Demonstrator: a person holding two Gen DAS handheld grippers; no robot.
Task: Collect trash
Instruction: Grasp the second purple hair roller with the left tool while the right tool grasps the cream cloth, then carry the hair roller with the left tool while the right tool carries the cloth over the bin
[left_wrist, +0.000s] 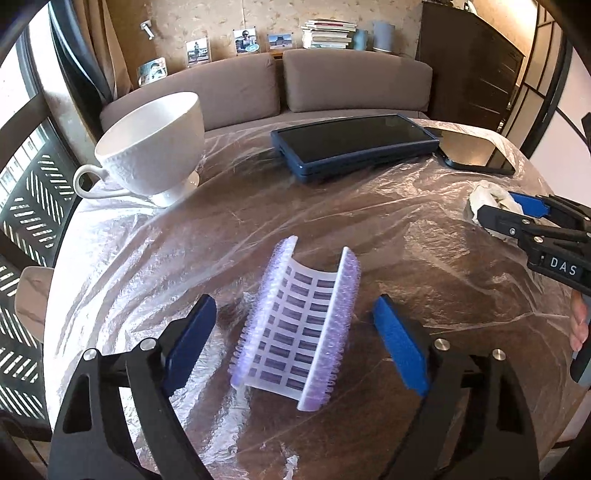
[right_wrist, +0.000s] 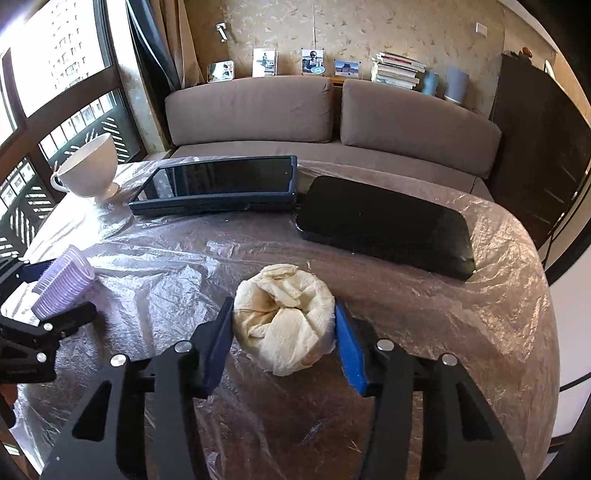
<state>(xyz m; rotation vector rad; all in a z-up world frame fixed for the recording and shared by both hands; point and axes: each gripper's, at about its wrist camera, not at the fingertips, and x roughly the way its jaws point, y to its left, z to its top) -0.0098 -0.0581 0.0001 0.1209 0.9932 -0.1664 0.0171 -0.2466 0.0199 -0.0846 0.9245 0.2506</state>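
On the plastic-covered desk (right_wrist: 424, 314), the right hand-held gripper (right_wrist: 284, 334) pinches a crumpled tissue (right_wrist: 284, 317). Left hand-held gripper (left_wrist: 295, 332) straddles a purple hair roller (left_wrist: 299, 325), pads apart from it

A round table (right_wrist: 480, 314) under crinkled clear plastic sheeting (right_wrist: 177, 273) carries it all, with the blue-cased tablet (right_wrist: 221, 184) lying flat at the far side. Left of the tablet stands a white footed cup (right_wrist: 88, 170); touching its right end lies a black phone (right_wrist: 384, 225). Nearer than the tablet sit a purple hair roller (left_wrist: 299, 325) and a crumpled tissue wad (right_wrist: 284, 317)
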